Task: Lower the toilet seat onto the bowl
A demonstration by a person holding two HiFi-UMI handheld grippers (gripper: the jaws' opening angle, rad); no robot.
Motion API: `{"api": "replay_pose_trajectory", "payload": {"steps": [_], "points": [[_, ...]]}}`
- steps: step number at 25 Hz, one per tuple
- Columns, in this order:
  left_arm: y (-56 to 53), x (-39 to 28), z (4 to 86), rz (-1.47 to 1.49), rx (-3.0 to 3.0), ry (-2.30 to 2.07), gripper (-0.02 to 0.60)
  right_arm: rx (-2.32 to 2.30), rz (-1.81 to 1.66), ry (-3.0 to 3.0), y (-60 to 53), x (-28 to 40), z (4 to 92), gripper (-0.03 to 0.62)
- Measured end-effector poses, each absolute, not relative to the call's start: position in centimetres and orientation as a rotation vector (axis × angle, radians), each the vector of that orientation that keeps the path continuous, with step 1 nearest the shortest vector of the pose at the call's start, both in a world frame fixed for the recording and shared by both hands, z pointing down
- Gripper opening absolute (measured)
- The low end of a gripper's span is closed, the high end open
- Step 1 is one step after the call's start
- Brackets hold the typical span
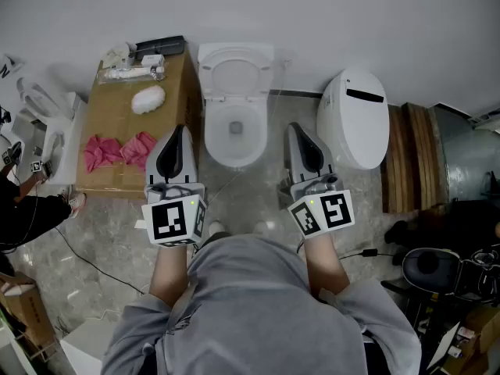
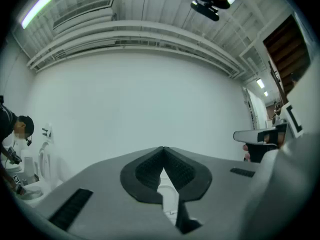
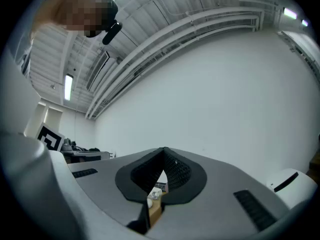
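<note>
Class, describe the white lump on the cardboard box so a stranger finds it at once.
Start at the open toilet against the wall; the cardboard box stands at its left. The white lump lies mid-box, oval and puffy, unlike the flat pink cloths nearer the person.

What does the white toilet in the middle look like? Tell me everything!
The toilet is white and shiny, like ceramic. Its seat is tipped up at the back, by the wall, so the oval bowl is open, with a grey hole at the bottom. It stands on the grey floor, close beside a cardboard box.
</note>
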State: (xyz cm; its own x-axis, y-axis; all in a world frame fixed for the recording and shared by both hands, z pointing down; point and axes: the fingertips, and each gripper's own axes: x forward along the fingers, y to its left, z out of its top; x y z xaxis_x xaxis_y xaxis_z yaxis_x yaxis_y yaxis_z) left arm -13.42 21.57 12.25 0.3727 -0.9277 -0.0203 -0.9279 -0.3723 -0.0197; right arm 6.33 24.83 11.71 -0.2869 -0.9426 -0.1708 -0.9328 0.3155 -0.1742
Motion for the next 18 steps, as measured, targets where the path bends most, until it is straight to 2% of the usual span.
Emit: {"api": "replay_pose_trajectory", "payload": {"steps": [18], "points": [[23.7, -10.7, 12.5, -0.014, -2.554, 1.779, 0.000, -1.728, -0.039, 2.351, 26.7, 9.2, 11.5, -0.002]]}}
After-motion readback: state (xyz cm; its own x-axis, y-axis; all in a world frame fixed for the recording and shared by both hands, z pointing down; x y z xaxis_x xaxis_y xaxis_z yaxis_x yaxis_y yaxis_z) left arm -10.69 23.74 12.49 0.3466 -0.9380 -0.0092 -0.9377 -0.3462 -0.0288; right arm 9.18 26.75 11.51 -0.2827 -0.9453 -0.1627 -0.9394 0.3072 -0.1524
